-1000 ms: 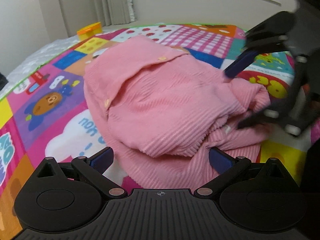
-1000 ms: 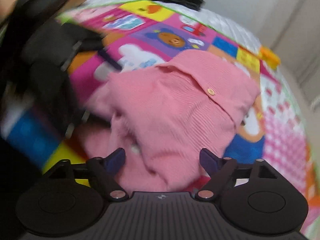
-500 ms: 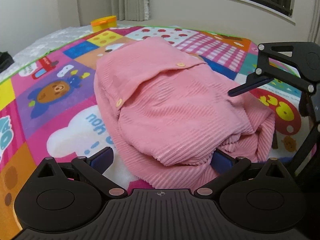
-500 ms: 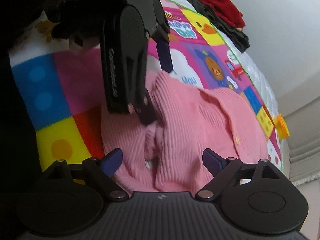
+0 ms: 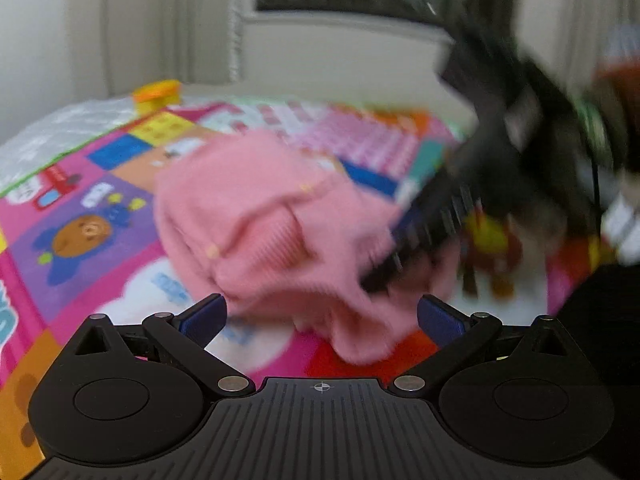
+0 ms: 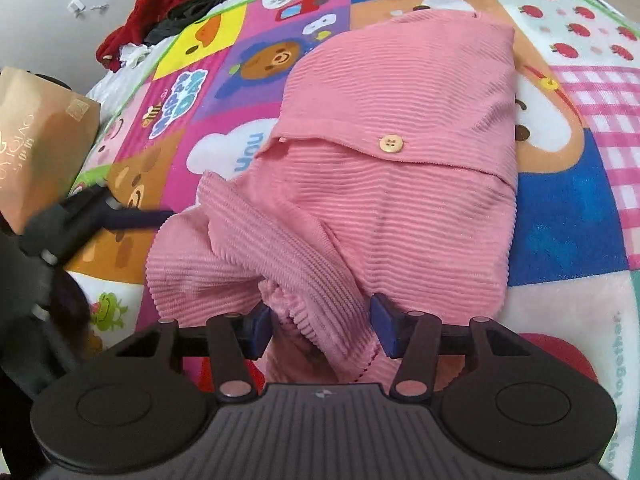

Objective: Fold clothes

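Note:
A pink ribbed cardigan [image 6: 392, 184] with pale buttons lies bunched on a colourful play mat [image 6: 568, 216]; it also shows blurred in the left wrist view [image 5: 280, 232]. My right gripper [image 6: 322, 328] has its jaws partly closed around a thick fold of the cardigan's near edge, with fabric between the pads. My left gripper [image 5: 322, 314] is wide open and empty just short of the cardigan's near edge. The left gripper also shows in the right wrist view [image 6: 80, 220], at the cardigan's left side. The right gripper appears as a dark blur [image 5: 480, 184] in the left wrist view.
A red and dark pile of clothes [image 6: 168, 4] lies past the mat's far left corner. A brown paper bag [image 6: 36, 140] stands at the left. An orange-lidded tub [image 5: 158, 94] sits at the mat's far edge near the wall and curtain.
My right gripper swung round to the cardigan's near edge and narrowed its jaws around a fold. My left gripper pulled back from the cardigan, still open.

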`<action>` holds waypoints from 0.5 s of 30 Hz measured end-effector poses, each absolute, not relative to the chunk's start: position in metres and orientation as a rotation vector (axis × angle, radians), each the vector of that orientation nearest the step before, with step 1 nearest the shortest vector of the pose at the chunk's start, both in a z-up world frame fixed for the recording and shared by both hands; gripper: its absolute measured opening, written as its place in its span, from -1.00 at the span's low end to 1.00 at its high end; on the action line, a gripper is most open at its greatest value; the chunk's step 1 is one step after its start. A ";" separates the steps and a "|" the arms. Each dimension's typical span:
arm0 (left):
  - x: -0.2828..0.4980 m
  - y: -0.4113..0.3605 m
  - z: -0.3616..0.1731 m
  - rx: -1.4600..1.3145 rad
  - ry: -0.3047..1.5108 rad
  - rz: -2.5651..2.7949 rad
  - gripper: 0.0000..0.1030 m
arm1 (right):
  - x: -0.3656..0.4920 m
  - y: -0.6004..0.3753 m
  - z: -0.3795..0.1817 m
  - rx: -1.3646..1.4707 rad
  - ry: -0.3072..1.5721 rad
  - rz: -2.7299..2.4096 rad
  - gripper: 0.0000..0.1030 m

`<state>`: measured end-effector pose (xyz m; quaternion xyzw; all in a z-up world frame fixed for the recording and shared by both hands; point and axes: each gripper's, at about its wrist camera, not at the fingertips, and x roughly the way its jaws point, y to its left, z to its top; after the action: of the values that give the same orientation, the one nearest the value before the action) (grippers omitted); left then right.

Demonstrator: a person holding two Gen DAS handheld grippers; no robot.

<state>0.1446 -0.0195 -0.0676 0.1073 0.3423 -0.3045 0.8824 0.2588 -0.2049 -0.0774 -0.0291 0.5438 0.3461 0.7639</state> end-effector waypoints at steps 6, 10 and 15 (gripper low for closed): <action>0.166 -0.035 -0.106 0.296 0.804 -0.488 1.00 | 0.206 -0.201 -0.061 -0.457 0.956 0.862 0.58; 0.182 -0.007 -0.091 0.034 0.778 -0.413 1.00 | 0.171 -0.206 -0.066 -0.722 0.780 0.907 0.63; 0.197 0.022 -0.082 -0.241 0.747 -0.379 1.00 | 0.152 -0.196 -0.093 -0.930 0.539 0.848 0.63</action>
<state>0.1972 0.0215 -0.0822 -0.1166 0.3618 -0.1834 0.9066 0.1515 -0.1962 -0.0927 -0.4296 0.2491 0.3918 0.7745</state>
